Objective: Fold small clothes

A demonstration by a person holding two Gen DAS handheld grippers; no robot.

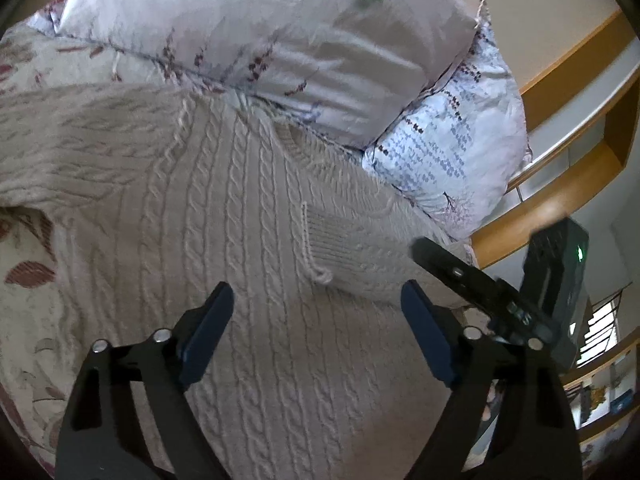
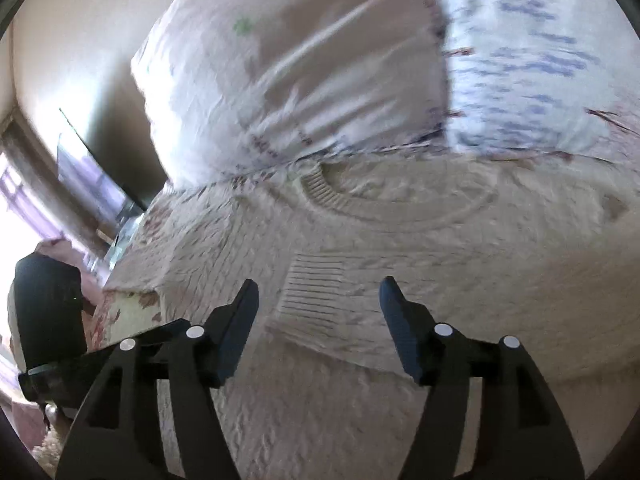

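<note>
A cream cable-knit sweater point(image 1: 248, 216) lies spread on the bed, with one sleeve folded across its body so the ribbed cuff point(image 1: 332, 240) rests near the middle. My left gripper point(image 1: 318, 304) is open and empty just above the sweater, its fingers on either side of the cuff area. In the right wrist view the sweater point(image 2: 440, 248) fills the lower frame, neckline point(image 2: 360, 200) toward the pillows. My right gripper point(image 2: 318, 300) is open and empty above the ribbed cuff point(image 2: 312, 300). The right gripper point(image 1: 460, 268) also shows at the right of the left wrist view.
Two floral pillows point(image 1: 260, 40) point(image 1: 452, 148) lie beyond the sweater's collar. A leaf-patterned bedspread point(image 1: 28, 280) lies under the sweater. A wooden bed frame and shelves point(image 1: 560, 184) stand at the right. The left gripper's body point(image 2: 48, 312) shows at the left edge.
</note>
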